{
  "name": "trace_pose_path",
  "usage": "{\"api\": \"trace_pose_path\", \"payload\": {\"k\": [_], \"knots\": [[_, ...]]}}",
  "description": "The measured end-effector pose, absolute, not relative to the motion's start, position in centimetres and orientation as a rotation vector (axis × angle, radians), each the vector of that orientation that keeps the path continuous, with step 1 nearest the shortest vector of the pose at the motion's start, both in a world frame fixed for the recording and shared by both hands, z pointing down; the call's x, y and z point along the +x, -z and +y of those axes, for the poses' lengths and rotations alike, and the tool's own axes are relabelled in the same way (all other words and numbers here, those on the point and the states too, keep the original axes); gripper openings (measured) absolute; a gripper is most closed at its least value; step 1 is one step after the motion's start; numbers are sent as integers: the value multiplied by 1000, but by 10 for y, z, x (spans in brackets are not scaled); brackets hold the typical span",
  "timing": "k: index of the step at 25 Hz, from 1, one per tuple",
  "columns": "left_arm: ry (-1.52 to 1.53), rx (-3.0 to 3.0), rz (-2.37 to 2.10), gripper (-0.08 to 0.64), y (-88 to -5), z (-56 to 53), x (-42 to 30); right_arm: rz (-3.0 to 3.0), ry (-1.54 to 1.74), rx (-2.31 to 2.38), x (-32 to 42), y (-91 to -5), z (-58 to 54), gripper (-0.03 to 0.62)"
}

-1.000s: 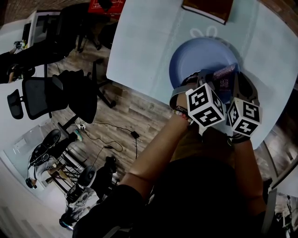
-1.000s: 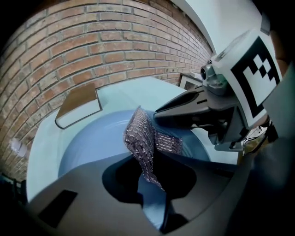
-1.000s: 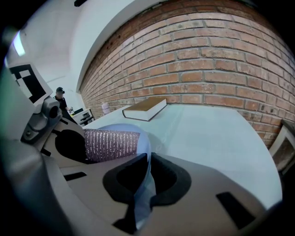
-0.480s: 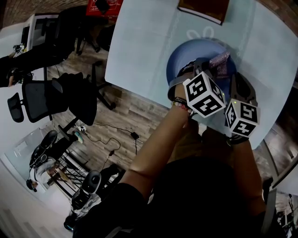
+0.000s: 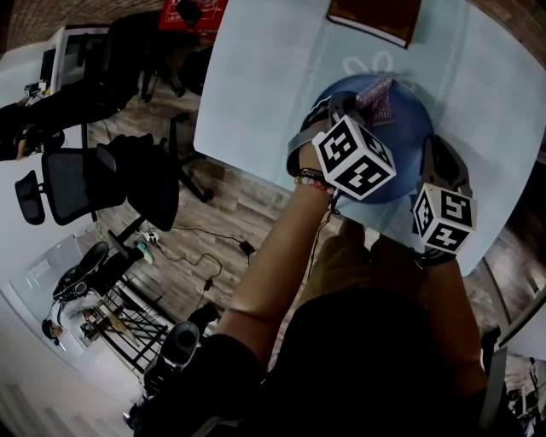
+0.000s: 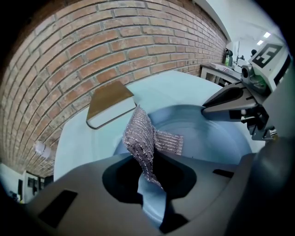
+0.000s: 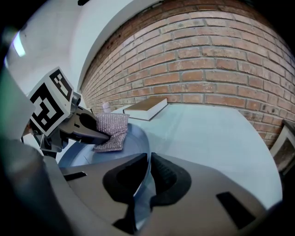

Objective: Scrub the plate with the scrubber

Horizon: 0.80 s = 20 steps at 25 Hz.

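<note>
Brown book point(image 5: 375, 19) on pale table point(image 5: 256, 77); black office chair point(image 5: 68, 181) on wooden floor point(image 5: 249, 203).

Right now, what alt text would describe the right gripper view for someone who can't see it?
The right gripper clamps the near rim of a blue plate. Across it, the left gripper holds a silvery scrubber on the dish; a book lies beyond on the pale table.

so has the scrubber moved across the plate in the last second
Yes. The scrubber, held by the left gripper, has slid to the far side of the plate, closer to the book.
</note>
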<state>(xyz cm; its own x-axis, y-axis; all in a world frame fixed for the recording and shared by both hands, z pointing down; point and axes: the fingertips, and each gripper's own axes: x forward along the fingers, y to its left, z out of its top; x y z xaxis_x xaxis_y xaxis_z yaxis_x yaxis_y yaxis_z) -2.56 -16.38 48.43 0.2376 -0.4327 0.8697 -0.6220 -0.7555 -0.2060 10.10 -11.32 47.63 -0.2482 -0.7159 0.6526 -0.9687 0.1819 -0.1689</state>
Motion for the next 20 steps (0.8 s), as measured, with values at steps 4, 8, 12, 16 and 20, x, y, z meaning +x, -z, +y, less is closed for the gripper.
{"api": "trace_pose_path", "payload": {"k": [4,8,12,16,20], "knots": [[-1576,2284,-1052,77,-485,-165,-46,-2035,-790,1582,102,-478,-112,48],[-1625,2234,-1082,77,-486,-161,-67,-2033,-788,1581,102,-479,-113,49],[-1679,2197,-1094,75,-486,-152,-85,-2031,-786,1582,101,-478,-113,49],[-1720,2177,-1087,74,-486,-139,-97,-2030,-785,1583,100,-479,-113,48],[-1710,2156,-1043,74,-487,-125,-100,-2027,-782,1584,100,-479,-114,48]]}}
